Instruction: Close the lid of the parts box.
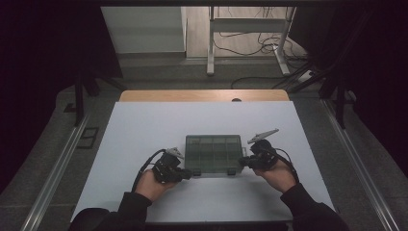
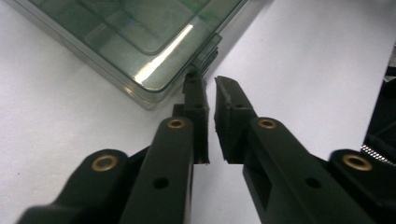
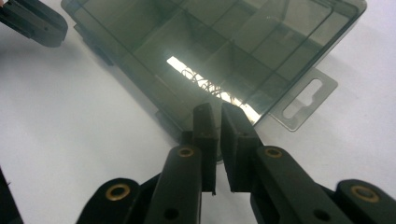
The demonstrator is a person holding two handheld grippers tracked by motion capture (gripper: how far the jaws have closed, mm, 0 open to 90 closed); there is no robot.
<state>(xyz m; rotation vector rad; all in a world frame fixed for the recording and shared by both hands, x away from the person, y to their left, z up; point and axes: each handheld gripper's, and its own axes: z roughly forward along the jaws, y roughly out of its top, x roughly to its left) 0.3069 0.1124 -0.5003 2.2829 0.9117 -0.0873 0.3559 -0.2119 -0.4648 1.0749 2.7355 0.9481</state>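
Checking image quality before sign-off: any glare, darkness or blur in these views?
High view: surroundings very dark, white table evenly lit. Left gripper view: a bright glare streak on the compartment box lid, near tongs soft. Right gripper view: a glare patch on the lid, image dim.

Bare white bench lies open across the frame's left, top and right; at lower centre the compartment box blocks passage between both tongs.

Glossy translucent plastic box on a matt white table.
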